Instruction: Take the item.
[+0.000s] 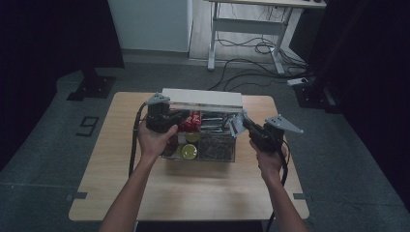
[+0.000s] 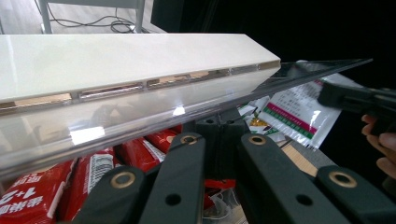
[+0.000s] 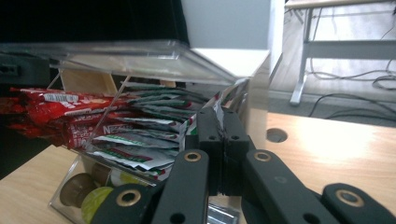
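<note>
A clear acrylic organiser box (image 1: 231, 155) stands mid-table, holding red snack packets (image 1: 190, 123), green-and-white sachets (image 3: 140, 140) and coffee capsules (image 1: 189, 151). Its clear lid (image 2: 140, 116), with a white block (image 1: 202, 98) behind it, is tilted up. My left gripper (image 1: 185, 116) reaches in from the box's left, above the red packets (image 2: 93, 170). Its jaws are shut, with the tips (image 2: 222, 127) just under the lid's edge. My right gripper (image 1: 245, 125) at the box's right end is shut on one sachet (image 2: 299, 109), whose thin edge shows between the jaws (image 3: 219, 128).
Bare wooden table (image 1: 193, 193) lies in front of the box and to both sides. A round cable hole (image 3: 276, 135) sits in the tabletop. Beyond the table there is a desk frame (image 1: 246, 29) with cables on the floor.
</note>
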Demonstrator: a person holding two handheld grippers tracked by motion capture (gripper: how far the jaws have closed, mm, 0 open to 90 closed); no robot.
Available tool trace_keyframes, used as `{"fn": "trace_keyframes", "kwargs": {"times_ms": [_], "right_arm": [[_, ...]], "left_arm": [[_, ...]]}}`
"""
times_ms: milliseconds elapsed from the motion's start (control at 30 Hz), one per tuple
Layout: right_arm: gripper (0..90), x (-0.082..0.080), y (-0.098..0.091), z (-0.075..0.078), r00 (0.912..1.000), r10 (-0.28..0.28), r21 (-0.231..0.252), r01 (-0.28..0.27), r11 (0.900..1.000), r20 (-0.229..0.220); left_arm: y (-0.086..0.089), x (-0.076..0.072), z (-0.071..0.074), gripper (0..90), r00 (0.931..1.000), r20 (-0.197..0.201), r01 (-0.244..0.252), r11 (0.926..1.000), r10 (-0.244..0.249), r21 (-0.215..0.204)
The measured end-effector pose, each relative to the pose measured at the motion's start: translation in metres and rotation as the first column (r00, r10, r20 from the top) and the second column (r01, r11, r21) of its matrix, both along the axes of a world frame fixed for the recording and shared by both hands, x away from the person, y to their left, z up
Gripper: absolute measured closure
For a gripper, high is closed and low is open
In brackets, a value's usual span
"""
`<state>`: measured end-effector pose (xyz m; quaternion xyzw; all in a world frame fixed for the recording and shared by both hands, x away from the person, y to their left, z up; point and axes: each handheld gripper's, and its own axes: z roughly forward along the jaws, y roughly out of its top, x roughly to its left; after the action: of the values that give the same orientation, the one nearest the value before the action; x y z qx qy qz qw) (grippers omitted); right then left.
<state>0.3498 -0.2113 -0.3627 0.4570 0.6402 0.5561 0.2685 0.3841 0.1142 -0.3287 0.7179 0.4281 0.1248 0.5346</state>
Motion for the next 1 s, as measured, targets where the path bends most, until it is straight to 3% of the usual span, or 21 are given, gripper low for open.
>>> {"fn": "trace_keyframes", "kwargs": {"times_ms": [200,1000], "right_arm": [[88.9,-0.008,-0.01,0.006,0.9997,0.005,0.024,-0.006,0.9997,0.024],[88.9,-0.015,-0.022,0.007,0.9989,-0.015,0.023,0.013,0.9996,0.045]], "left_arm": [[-0.001,0.0,0.0,90.0,1.0,-0.004,0.001,1.0,-0.001,0.001],[0.002,-0.002,0.0,90.0,1.0,-0.006,0.001,1.0,-0.001,-0.004]]}}
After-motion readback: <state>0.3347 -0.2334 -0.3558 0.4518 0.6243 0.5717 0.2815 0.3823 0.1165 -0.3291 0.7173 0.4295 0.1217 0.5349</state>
